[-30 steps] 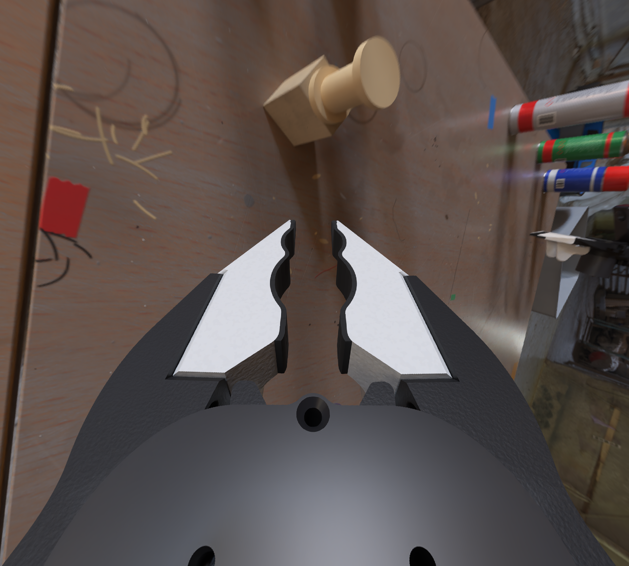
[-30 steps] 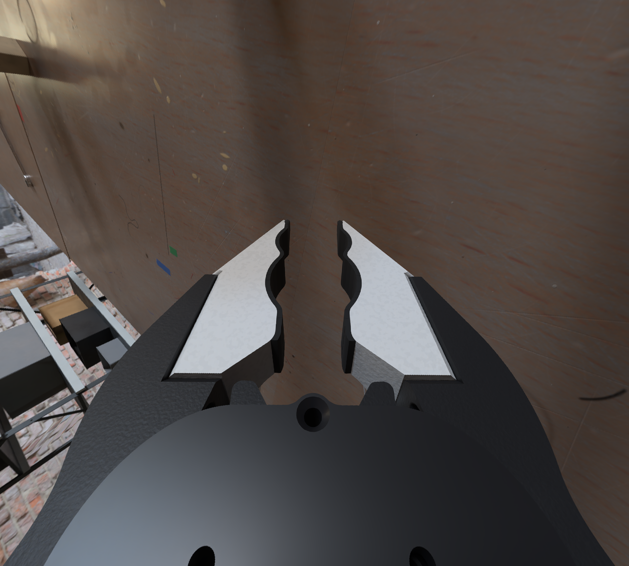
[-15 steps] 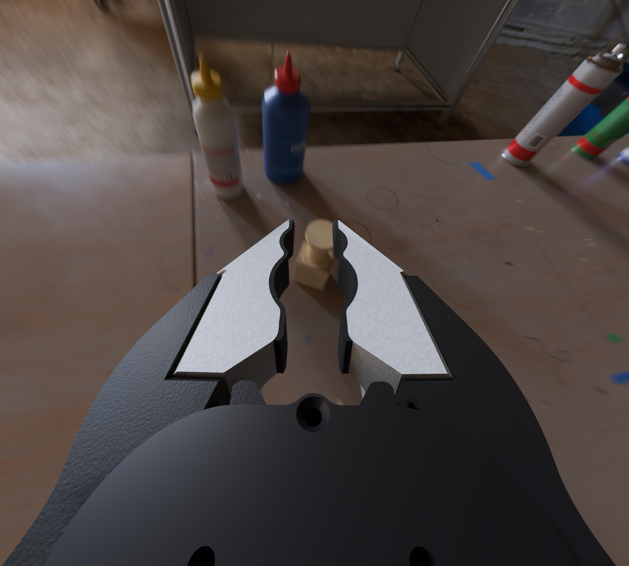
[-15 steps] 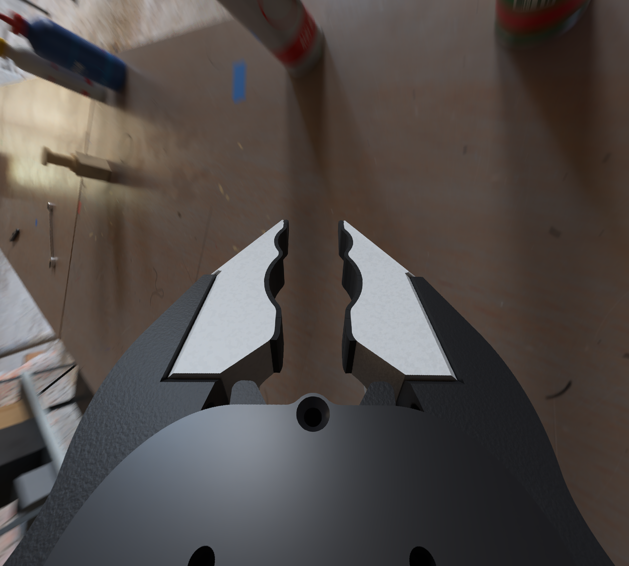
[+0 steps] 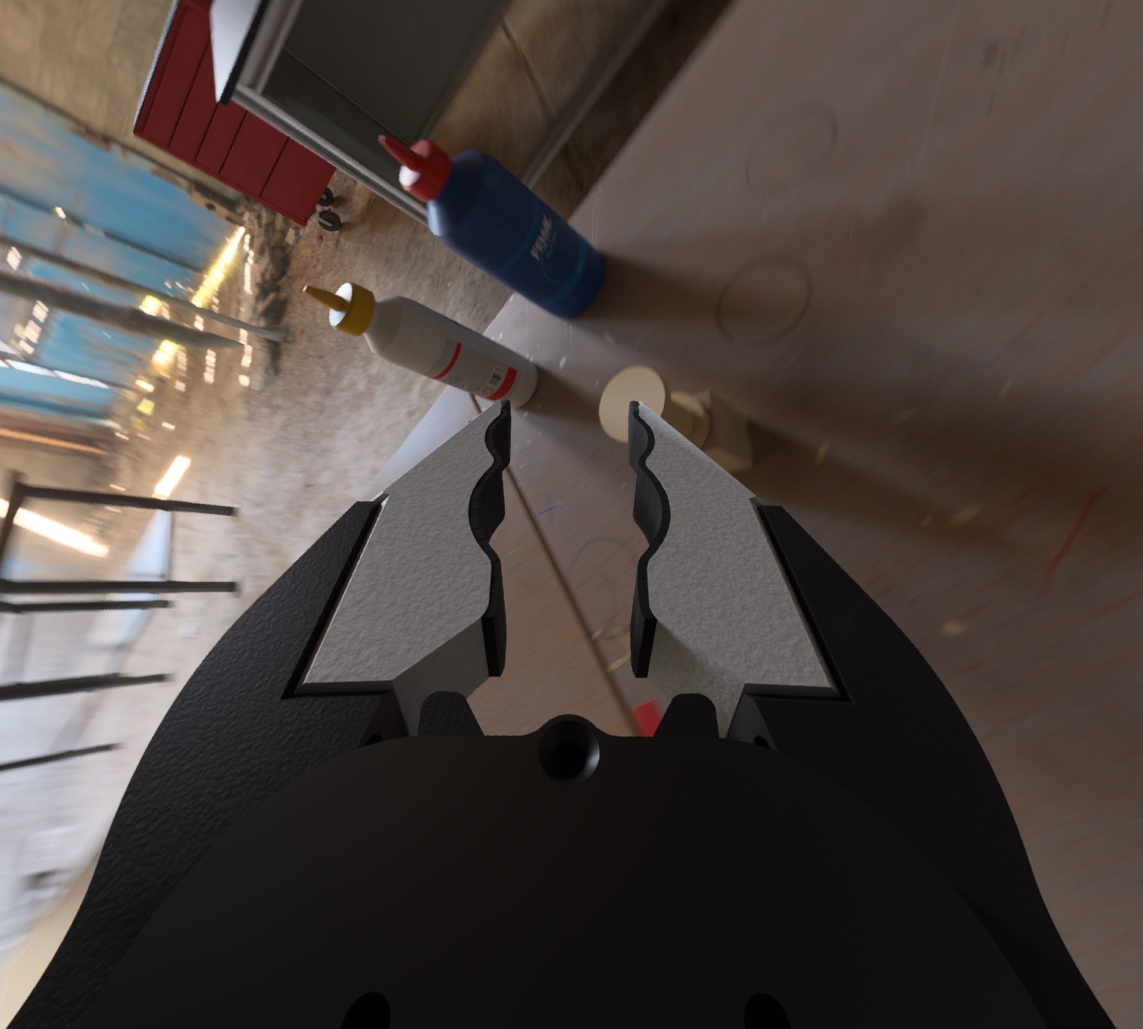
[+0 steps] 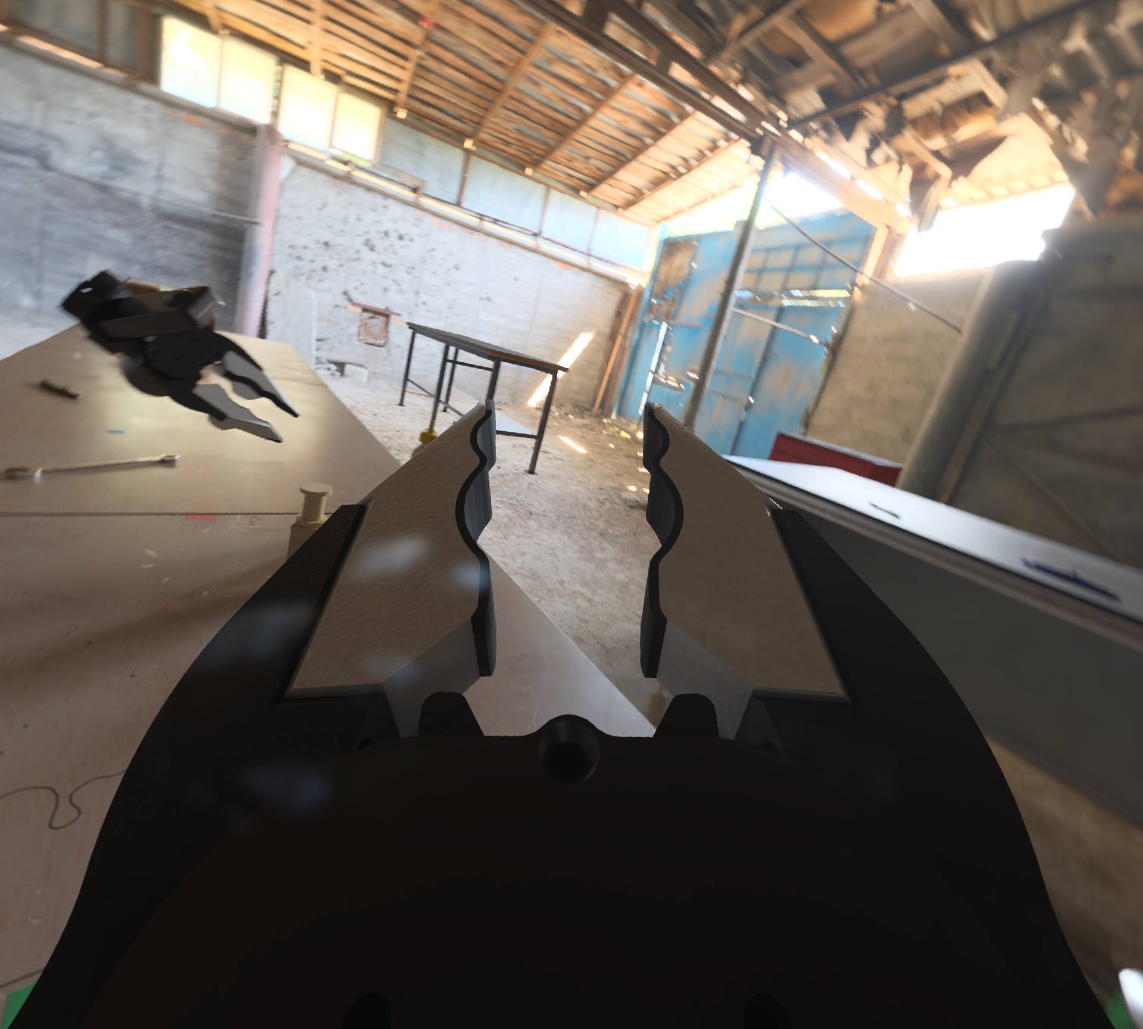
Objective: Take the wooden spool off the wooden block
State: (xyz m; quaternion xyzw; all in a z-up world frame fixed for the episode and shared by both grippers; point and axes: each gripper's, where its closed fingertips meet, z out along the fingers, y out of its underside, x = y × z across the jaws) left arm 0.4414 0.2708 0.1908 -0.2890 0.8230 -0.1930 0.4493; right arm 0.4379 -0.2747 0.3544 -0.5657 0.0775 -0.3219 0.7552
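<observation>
The pale wooden spool (image 5: 631,398) stands on the small wooden block (image 5: 733,445) on the plywood table (image 5: 928,319). In the left wrist view, which is rolled sideways, my left gripper (image 5: 569,411) is open and empty, and its right fingertip overlaps the spool's top flange from short of it. In the right wrist view my right gripper (image 6: 569,411) is open and empty, looking level across the table edge into the hall. The spool (image 6: 315,499) shows left of it, its base hidden behind my finger. The left gripper (image 6: 185,368) hovers above the table beyond the spool.
A blue bottle (image 5: 513,232) and a white bottle (image 5: 445,346) stand at the table edge near the spool. A wrench (image 6: 93,467) lies on the table (image 6: 124,597). A grey-white bench (image 6: 928,541), a metal table (image 6: 482,362) and a red cabinet (image 5: 229,133) stand beyond.
Both grippers have opened wider. The left has rolled sideways, so the spool now sits at its right fingertip. The right has swung up from the table surface to look across the hall.
</observation>
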